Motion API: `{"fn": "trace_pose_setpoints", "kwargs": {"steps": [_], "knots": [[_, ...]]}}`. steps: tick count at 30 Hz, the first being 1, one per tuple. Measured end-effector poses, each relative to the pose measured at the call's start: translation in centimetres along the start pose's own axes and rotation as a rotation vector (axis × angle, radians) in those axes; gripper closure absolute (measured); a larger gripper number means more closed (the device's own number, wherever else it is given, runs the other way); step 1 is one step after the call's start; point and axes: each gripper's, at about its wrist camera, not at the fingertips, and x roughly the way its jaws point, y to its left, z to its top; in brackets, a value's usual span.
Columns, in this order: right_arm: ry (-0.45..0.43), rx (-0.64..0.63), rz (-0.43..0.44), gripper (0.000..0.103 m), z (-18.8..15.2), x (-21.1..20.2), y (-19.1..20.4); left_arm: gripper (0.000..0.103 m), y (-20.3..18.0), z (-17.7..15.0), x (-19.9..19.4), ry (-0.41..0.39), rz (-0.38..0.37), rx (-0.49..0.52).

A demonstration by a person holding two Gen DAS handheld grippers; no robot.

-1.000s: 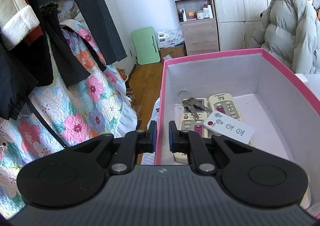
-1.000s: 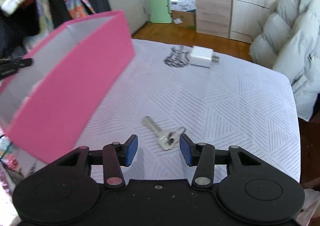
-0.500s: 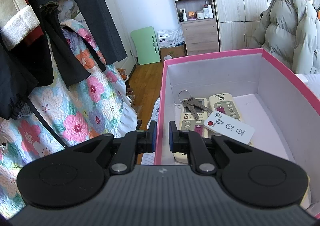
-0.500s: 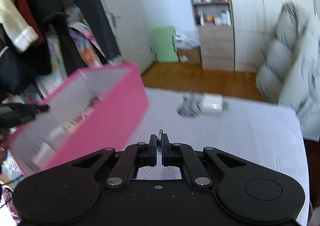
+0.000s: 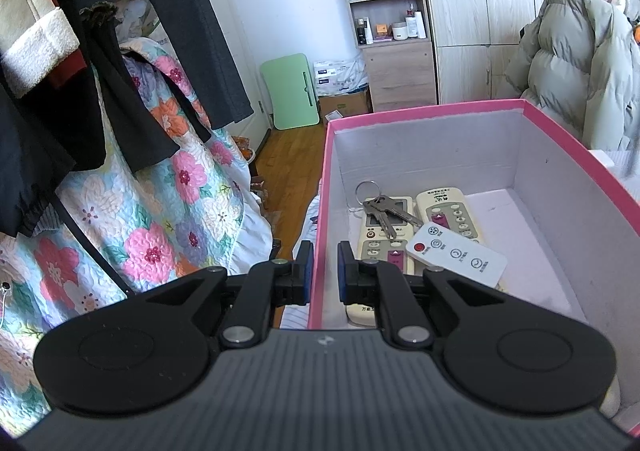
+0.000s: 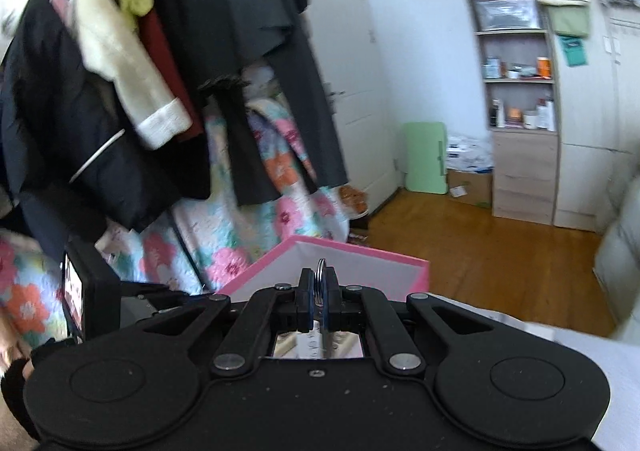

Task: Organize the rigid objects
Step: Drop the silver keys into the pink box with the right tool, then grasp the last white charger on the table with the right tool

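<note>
My left gripper is shut on the near left wall of the pink box and holds it. Inside lie a bunch of keys, two beige remotes and a flat white remote. My right gripper is shut on a key ring; only the ring's edge shows between the pads, and the key hangs out of sight. It is right above the pink box, and remotes show through the gap under the fingers.
Dark coats and a floral quilt hang to the left. A shelf cabinet, a green folded board and a grey puffer jacket stand behind. The left gripper's body shows beside the box.
My right gripper closed on the key ring on the white cover, lifted it and swung left over the pink box. The left gripper and box stayed still.
</note>
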Motion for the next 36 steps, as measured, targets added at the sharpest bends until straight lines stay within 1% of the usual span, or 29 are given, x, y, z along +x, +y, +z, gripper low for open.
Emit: {"fn": "trace_pose_setpoints", "kwargs": {"steps": [2,5,7,10,12,13,14,15,18,19,21,24,26,28,32,34,36], "knots": [[0.034,-0.002,0.016,0.097,-0.2,1.6,0.1,0.093,0.1,0.0,0.0,-0.001,-0.004,-0.004],[0.105,0.009,-0.004,0.097,-0.7,3.9,0.4,0.093,0.2,-0.1,0.0,-0.003,-0.007,-0.006],[0.141,-0.007,-0.017,0.097,-1.3,5.2,0.6,0.093,0.2,-0.1,0.0,-0.003,-0.007,-0.007],[0.184,-0.052,-0.067,0.097,-1.9,7.3,0.8,0.093,0.3,-0.1,0.1,-0.005,-0.011,-0.012],[0.225,-0.066,-0.098,0.094,-2.0,8.5,0.7,0.093,0.3,-0.1,0.1,-0.005,-0.012,-0.014],[0.218,-0.049,-0.123,0.083,-1.9,8.4,0.3,0.093,0.3,-0.1,0.1,-0.005,-0.012,-0.013],[0.199,-0.03,-0.127,0.075,-1.7,8.2,-0.1,0.093,0.3,-0.1,0.1,-0.005,-0.012,-0.013],[0.179,-0.018,-0.124,0.07,-1.5,7.7,-0.3,0.093,0.3,-0.1,0.1,-0.005,-0.013,-0.014],[0.106,0.06,-0.132,0.07,-0.8,5.5,-2.2,0.093,0.3,-0.1,0.2,-0.006,-0.013,-0.015],[0.089,0.093,-0.137,0.068,-0.6,4.6,-3.2,0.093,0.3,-0.2,0.1,-0.006,-0.015,-0.016],[0.081,0.139,-0.171,0.065,-0.7,3.4,-5.0,0.093,0.2,-0.2,0.1,-0.007,-0.016,-0.016],[0.112,0.18,-0.259,0.065,-1.4,2.8,-7.5,0.093,0.2,-0.2,0.2,-0.006,-0.015,-0.012],[0.152,0.21,-0.297,0.064,-2.0,2.6,-9.5,0.093,0.1,-0.3,0.1,-0.006,-0.015,-0.013],[0.181,0.231,-0.317,0.061,-2.5,2.7,-10.9,0.093,0.1,-0.3,0.1,-0.005,-0.012,-0.013],[0.233,0.263,-0.341,0.058,-3.9,4.3,-13.4,0.093,0.1,-0.2,0.1,-0.004,-0.01,-0.012],[0.246,0.262,-0.358,0.051,-4.6,5.4,-14.2,0.093,0.1,-0.2,0.1,-0.004,-0.01,-0.012],[0.251,0.264,-0.399,0.047,-5.1,6.3,-15.4,0.093,0.1,-0.1,0.2,-0.004,-0.012,-0.01]]}}
